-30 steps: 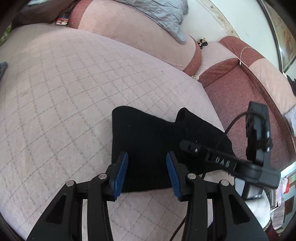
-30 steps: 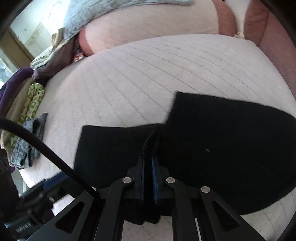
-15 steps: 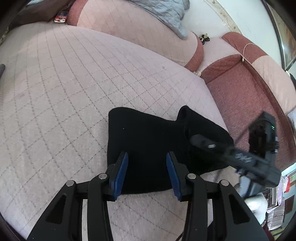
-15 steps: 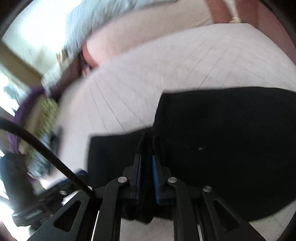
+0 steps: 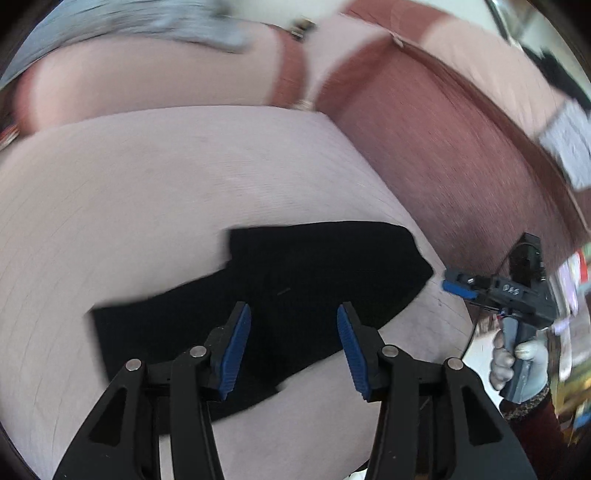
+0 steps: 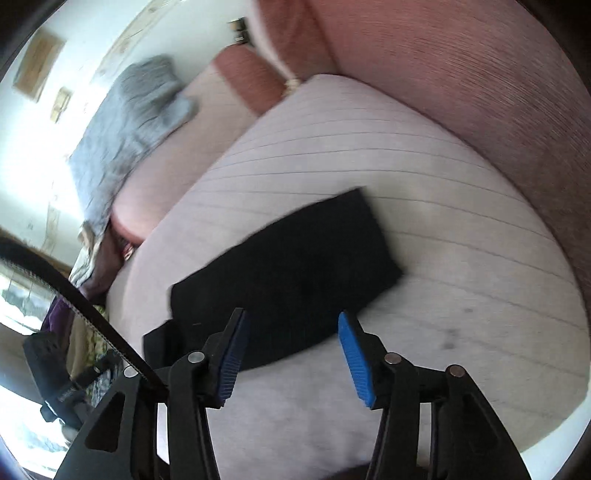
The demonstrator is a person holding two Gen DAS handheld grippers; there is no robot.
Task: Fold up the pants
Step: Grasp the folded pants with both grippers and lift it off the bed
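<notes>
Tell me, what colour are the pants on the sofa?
The pants are plain black, clearest in the right wrist view.

Right tongs (image 6: 291,350) spread wide, empty, above black pants (image 6: 295,273) on cushion (image 6: 443,258).

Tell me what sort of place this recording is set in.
Most likely a home living room: black pants lie on a quilted pink sofa with red-brown cushions, a grey blanket is draped over its back, and framed pictures hang on the wall.

The pants (image 5: 295,295) lie flat on the sofa seat (image 5: 147,192). Behind the pants rises the backrest (image 5: 147,85), with a blanket (image 5: 129,18) draped on it. Right of the pants stands the armrest (image 5: 461,166).
</notes>
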